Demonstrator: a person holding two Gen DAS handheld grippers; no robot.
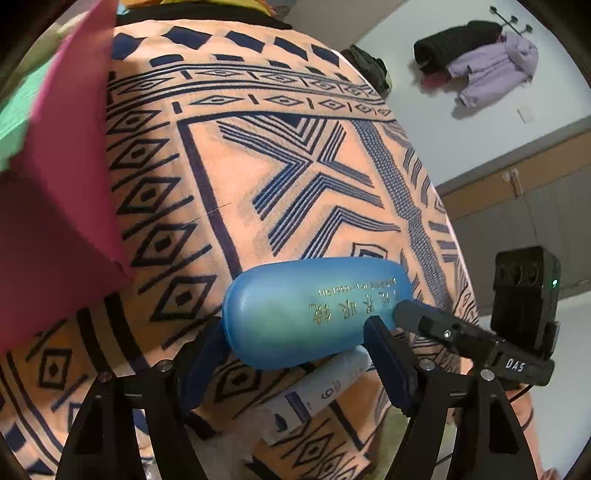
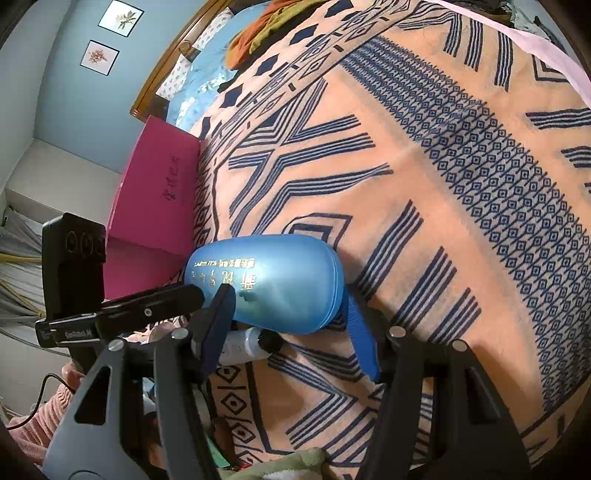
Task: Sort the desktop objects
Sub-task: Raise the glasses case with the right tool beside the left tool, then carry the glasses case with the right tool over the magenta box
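Black left gripper (image 1: 295, 354) and right gripper (image 2: 284, 325), blue-padded fingers (image 1: 389, 363), silver screws.

Pale blue wall (image 2: 74, 110); framed prints (image 2: 120, 17)

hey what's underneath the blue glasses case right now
Below the blue glasses case, gripped at both ends by the left gripper and right gripper, a white tube lies on the patterned blanket. The case covers part of the tube.

case (image 1: 314, 310) over blanket (image 1: 258, 166), tube (image 1: 325, 387) beneath (box (image 2: 155, 206) left)
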